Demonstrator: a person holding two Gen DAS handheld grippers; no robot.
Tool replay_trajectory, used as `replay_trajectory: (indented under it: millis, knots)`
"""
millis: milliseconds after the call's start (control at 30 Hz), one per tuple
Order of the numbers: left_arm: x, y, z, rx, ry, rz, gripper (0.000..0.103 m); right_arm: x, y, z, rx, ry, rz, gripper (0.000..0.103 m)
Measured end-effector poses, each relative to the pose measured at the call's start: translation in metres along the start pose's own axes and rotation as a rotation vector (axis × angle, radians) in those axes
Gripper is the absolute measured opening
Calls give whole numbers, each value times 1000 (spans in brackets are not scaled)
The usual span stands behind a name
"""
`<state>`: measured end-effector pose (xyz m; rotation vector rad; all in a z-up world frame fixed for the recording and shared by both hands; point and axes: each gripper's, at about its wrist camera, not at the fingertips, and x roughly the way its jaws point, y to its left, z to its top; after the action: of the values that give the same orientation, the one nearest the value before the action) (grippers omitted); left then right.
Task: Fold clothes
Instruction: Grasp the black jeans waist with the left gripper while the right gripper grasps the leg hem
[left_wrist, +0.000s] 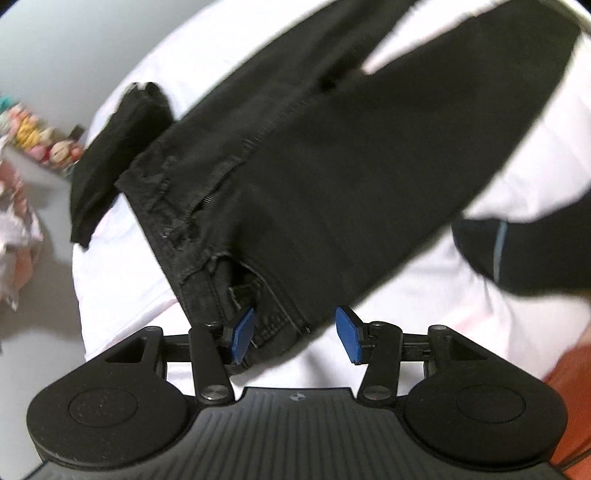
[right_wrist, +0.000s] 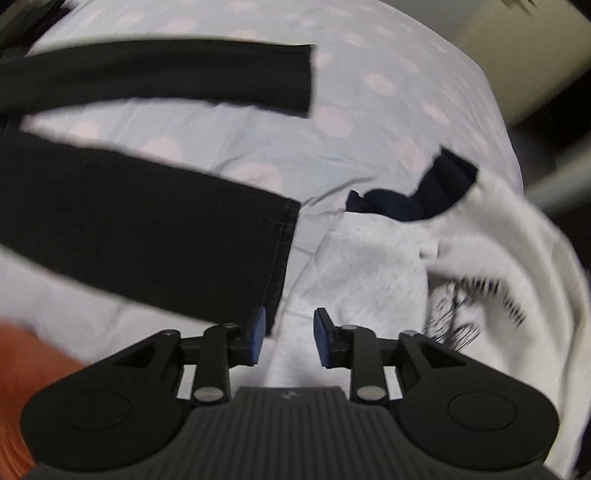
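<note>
Taking the black trousers as the landmark: in the left wrist view, far to their left, a blurred row of small colourful figures is standing on a grey ledge beyond the bed's edge. Closer in, a folded black garment is lying on the white bedsheet, just beside the trousers' waistband. The trousers themselves are lying spread across the sheet, waistband and open zip toward the lower left, the two legs running off to the upper right. The left gripper is hanging at the waistband's near corner with its blue pads spread apart; the left pad is lying against the denim, the right pad is standing clear over the sheet, so nothing is being pinched. To the right of the trousers, a dark sleeve is showing at the frame's edge.

In the right wrist view, the trouser legs are stretching in from the left, their hems ending near mid-frame on a pale sheet with faint pink dots. The right gripper is hovering just right of the nearer hem, its jaws parted and holding nothing. Further right of the hems, a dark navy piece is lying on a white garment with black print.
</note>
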<state>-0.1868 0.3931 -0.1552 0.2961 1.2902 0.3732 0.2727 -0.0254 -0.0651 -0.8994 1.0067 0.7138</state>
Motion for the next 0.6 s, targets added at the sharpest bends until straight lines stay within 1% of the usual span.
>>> replay_trajectory:
  millis: [67, 133, 200, 267, 367, 433, 500, 600]
  knots:
    - [8, -5, 0, 53, 23, 2, 58, 3, 14, -4, -143, -15, -19, 35]
    - [15, -9, 0, 99, 39, 6, 58, 17, 29, -9, -251, -31, -33, 42]
    - [22, -12, 0, 126, 53, 12, 58, 32, 44, -16, -357, -48, -43, 44]
    - [30, -18, -2, 167, 70, 24, 58, 49, 53, -26, -435, -40, -47, 44]
    - [41, -23, -6, 227, 99, 41, 58, 74, 60, -38, -520, -10, -52, 44]
    - [48, -27, -9, 256, 109, 72, 58, 90, 65, -44, -556, 9, -50, 47]
    - [54, -30, -12, 274, 117, 99, 58, 104, 67, -47, -561, 22, -31, 51]
    - [62, -33, -13, 280, 122, 130, 58, 127, 74, -48, -572, 35, -7, 51]
